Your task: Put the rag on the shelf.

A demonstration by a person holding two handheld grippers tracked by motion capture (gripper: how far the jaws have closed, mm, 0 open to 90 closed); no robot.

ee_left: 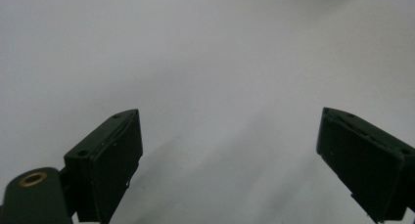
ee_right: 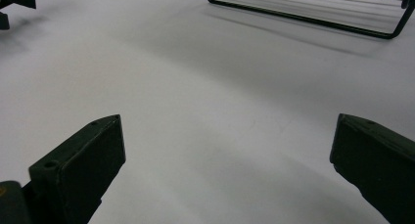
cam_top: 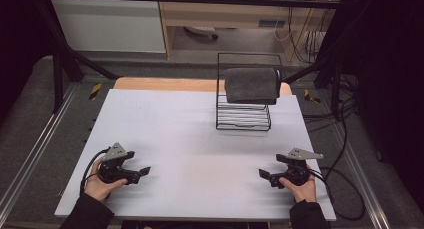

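Beyond the gaping right gripper (ee_right: 227,170) lies a wire rack (ee_right: 313,11); the left gripper (ee_left: 230,160) gapes over bare table (ee_left: 205,62).

My white tabletop (cam_top: 165,134) sat inside a dark metal frame (cam_top: 60,54). Grey floor (cam_top: 30,114) surrounded it; wooden cabinets (cam_top: 225,9) and tangled cables (cam_top: 310,39) filled the upper frame.

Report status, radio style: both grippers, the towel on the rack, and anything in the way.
Left gripper open, empty, low over white table. Right gripper open, empty, likewise. Grey towel draped over black wire rack, far right of centre. Nothing between grippers and rack.
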